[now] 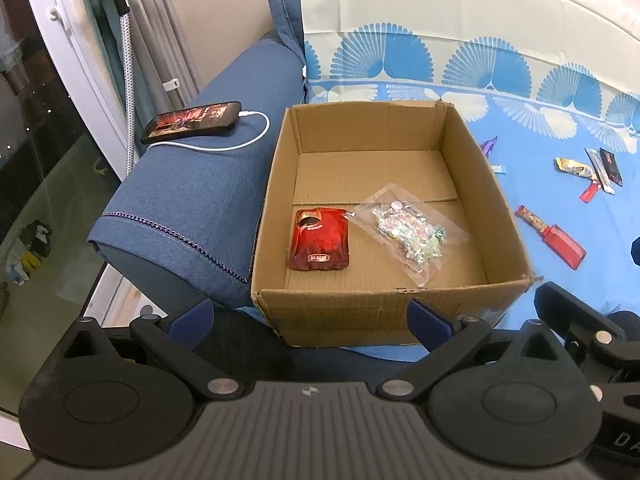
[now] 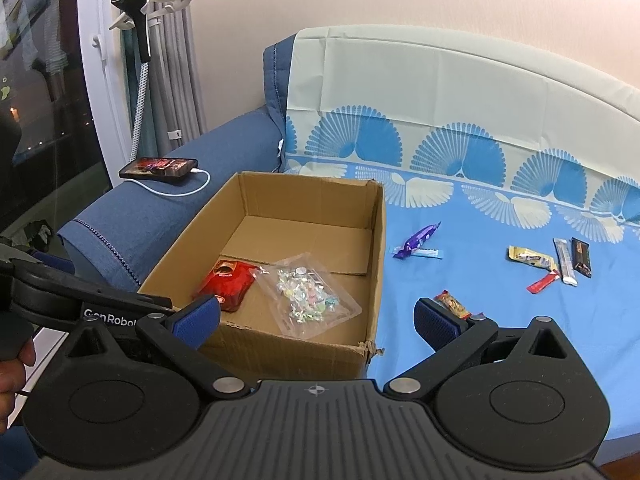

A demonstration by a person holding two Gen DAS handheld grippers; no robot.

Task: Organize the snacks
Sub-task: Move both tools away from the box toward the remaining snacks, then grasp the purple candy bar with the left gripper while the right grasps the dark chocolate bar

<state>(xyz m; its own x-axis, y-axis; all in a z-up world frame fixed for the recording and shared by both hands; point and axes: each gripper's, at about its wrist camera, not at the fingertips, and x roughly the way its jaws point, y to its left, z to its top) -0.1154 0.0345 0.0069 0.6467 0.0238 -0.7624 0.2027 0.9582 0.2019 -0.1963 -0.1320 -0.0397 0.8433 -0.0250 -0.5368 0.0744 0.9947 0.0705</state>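
An open cardboard box [image 1: 504,216] [image 2: 376,240] sits on a blue patterned sheet. Inside lie a red pouch [image 1: 321,239] [image 2: 226,284] and a clear bag of wrapped candies [image 1: 408,230] [image 2: 306,294]. Several snack bars lie loose on the sheet to the right: a purple one [image 2: 416,240], a gold one [image 2: 530,258], a dark one [image 2: 581,257] and a red bar [image 1: 550,232] [image 2: 452,303]. My left gripper [image 1: 310,320] hangs open before the box's near wall, holding nothing. My right gripper [image 2: 316,320] is open too, over the box's near right corner, its right finger beside the red bar.
A blue sofa arm [image 1: 208,184] left of the box carries a phone [image 1: 192,122] [image 2: 160,168] on a white cable. A window and a curtain stand further left. A hand [image 2: 12,368] holds the left gripper at the lower left.
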